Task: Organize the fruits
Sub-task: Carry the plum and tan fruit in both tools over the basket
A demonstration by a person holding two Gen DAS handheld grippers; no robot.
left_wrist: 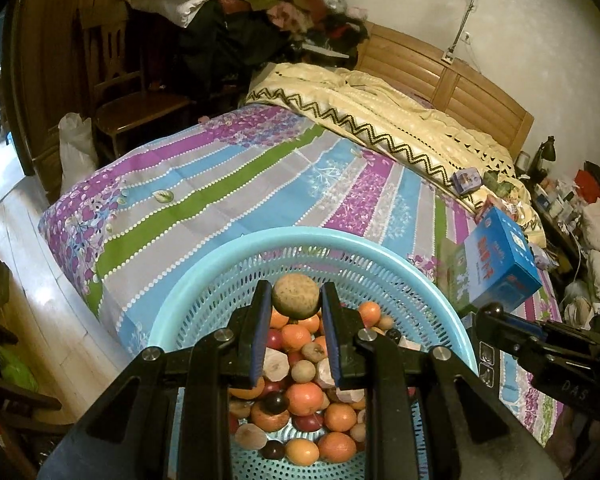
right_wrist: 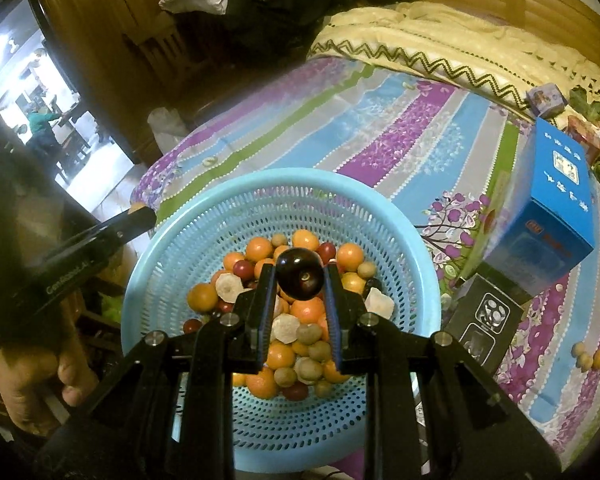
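1. While both grippers hang over the blue basket (right_wrist: 172, 240) on the bed (left_wrist: 228, 192), each pinches one fruit: the left gripper (left_wrist: 296, 300) has its fingers pressed onto a round, tan, rough-skinned fruit (left_wrist: 296, 295), and the right gripper (right_wrist: 300, 280) has its fingers closed on a dark glossy plum (right_wrist: 300, 279).
2. Both fruits sit right at the fingertips, so I judge the hold shallow; a smooth, round skin like the plum's could squirt forward out of the pads if the squeeze shifts or the hand tilts.
3. A dropped fruit would likely fall into the heap of fruit (right_wrist: 284, 320) below the fingers and be lost among look-alikes, undoing the sort.
4. Beyond the basket rim the striped sheet is soft and uneven, so a fruit set down there may roll; three small fruits (right_wrist: 588, 356) already lie loose to the right of the right fingers, near the blue box (right_wrist: 556, 208) and the black box (right_wrist: 484, 320).
5. The heap under the fingers mixes orange citrus, dark red plums, tan round fruits and pale, faceted peeled pieces, all touching and piled together.
6. Since the two grippers work close together, a careless swing could knock one against the other.
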